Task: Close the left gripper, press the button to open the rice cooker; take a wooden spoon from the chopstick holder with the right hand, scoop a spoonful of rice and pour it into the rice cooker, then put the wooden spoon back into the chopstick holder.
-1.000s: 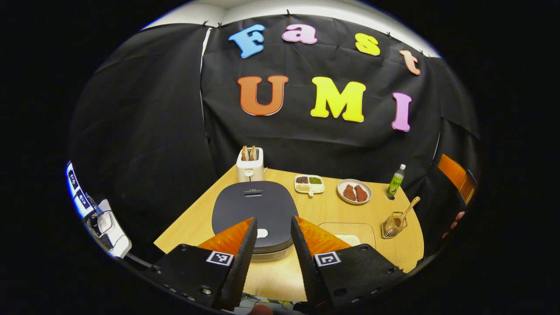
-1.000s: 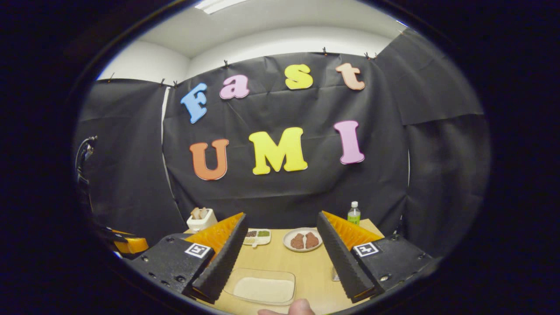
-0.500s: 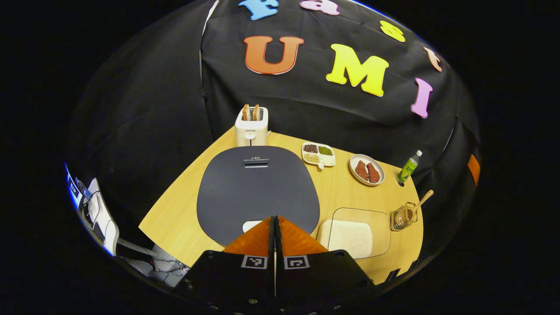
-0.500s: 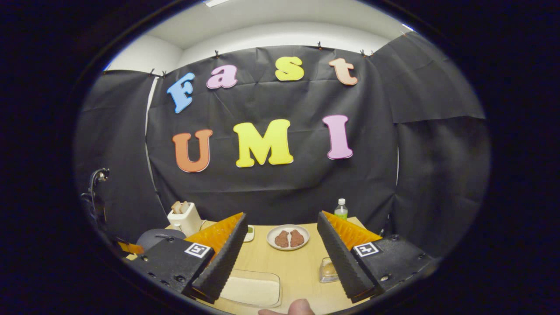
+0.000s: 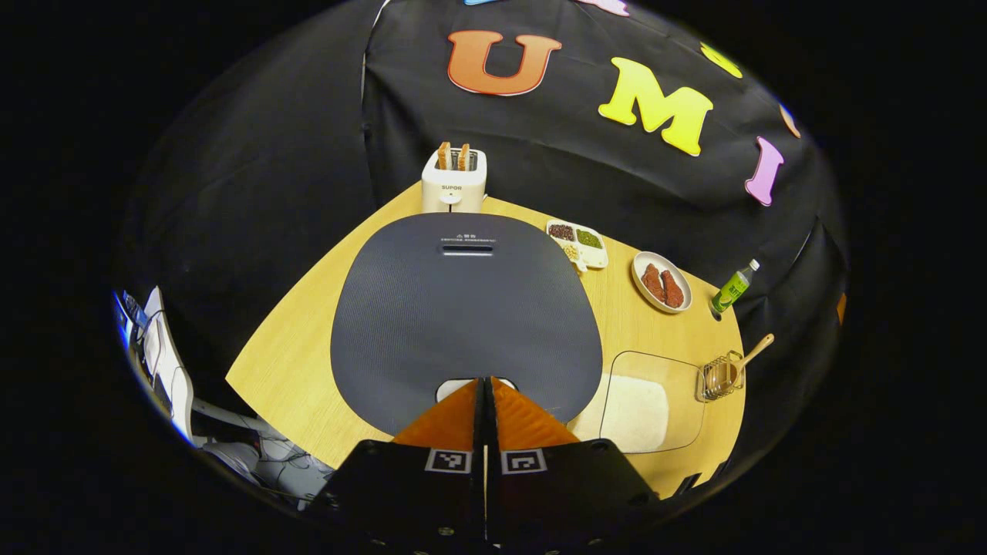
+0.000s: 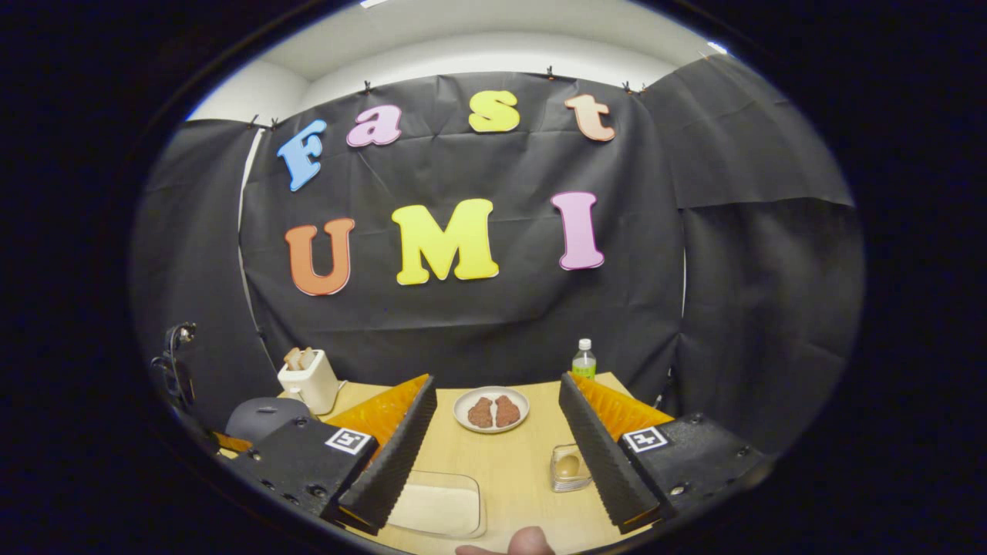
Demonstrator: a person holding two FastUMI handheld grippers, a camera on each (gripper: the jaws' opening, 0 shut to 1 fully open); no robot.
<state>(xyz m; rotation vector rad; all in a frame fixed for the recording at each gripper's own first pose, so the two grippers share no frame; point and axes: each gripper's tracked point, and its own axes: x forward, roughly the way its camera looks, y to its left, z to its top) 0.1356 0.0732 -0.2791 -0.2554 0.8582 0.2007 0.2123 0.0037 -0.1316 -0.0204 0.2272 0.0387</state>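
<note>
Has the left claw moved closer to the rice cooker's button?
Yes. The left claw shut and came down toward the button; its tips now overlap it.

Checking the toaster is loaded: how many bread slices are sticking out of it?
2. Both stand upright side by side in the slots of the toaster at the table's far edge, behind the rice cooker: left slice, right slice.

Black cloth wall (image 6: 478, 324) (white ceiling (image 6: 493, 38))

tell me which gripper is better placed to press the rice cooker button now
Left. The left gripper is shut, its tips right at the white button on the rice cooker lid's near edge. The right gripper is open, facing the table.
</note>
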